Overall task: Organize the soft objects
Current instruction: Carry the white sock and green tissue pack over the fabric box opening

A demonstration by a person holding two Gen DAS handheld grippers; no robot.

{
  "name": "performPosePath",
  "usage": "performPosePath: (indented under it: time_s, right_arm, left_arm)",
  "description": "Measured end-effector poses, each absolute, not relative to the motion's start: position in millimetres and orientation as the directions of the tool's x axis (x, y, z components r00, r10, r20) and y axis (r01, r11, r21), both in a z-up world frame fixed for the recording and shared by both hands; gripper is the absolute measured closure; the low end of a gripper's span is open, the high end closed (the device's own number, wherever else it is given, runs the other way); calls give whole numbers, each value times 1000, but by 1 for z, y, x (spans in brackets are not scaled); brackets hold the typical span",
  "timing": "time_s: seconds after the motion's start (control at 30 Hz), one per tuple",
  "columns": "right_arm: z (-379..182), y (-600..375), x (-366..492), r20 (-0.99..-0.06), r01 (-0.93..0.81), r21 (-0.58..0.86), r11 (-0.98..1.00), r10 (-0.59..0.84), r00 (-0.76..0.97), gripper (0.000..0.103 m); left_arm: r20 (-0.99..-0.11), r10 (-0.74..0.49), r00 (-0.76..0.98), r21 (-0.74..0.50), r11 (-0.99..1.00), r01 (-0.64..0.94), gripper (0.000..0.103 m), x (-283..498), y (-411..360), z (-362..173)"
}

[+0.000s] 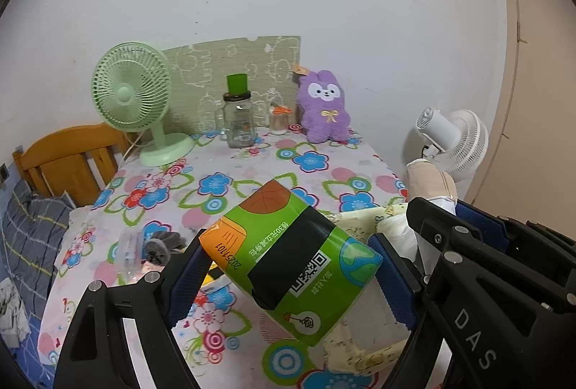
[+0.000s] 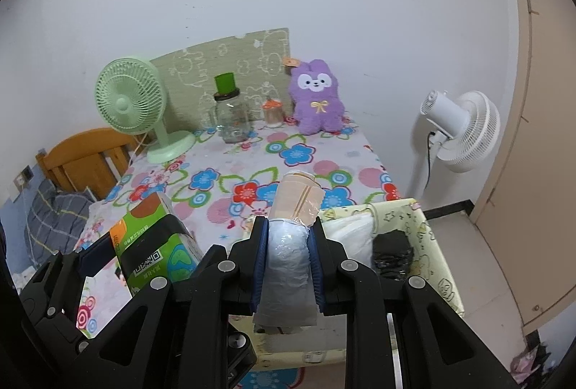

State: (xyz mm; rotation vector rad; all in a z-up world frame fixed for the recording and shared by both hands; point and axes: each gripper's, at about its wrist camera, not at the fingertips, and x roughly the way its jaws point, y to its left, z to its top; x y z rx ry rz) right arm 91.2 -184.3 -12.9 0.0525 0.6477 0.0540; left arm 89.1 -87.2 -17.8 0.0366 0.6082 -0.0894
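I have two soft things up in the air, one in each hand. My left gripper point(image 1: 288, 266) has its jaws spread wide because the green tissue pack point(image 1: 288, 263) is fat, and the blue pads squeeze it on both ends so it does not slip. It hangs tilted over the near side of the flowery table point(image 1: 230, 180).

My right gripper point(image 2: 288, 259) has its jaws pinched close, because the rolled-up bag bundle point(image 2: 293, 238) is thin and squishy. The roll sticks out in front of my fingers, peach at the far end and pale plastic where I hold it.

Just beside and under both is the yellow cloth bin point(image 2: 435, 245). It already has something white and something black inside. I think that is where soft things go, so I hold mine near it.

Far back by the wall sit the purple plush bunny point(image 2: 316, 97), a glass jar point(image 2: 232, 119) and a green fan point(image 2: 129, 101), well apart from my hands.
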Motion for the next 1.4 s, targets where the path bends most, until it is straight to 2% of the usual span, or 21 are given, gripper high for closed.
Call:
performPosePath:
  time_s: [0.9, 1.1, 1.4]
  right_arm:
    - [-43, -253, 110, -652, 124, 51, 991, -61, 756, 78]
    - [-55, -264, 116, -678, 134, 68, 989, -53, 734, 78]
    - [-69, -273, 128, -708, 141, 96, 985, -32, 706, 78]
  left_arm:
    - [-647, -205, 734, 22, 958, 288, 16, 123, -158, -49]
    - [-676, -208, 707, 45, 946, 322, 16, 131, -170, -60]
    - [-733, -243, 636, 10, 930, 367, 14, 141, -178, -72]
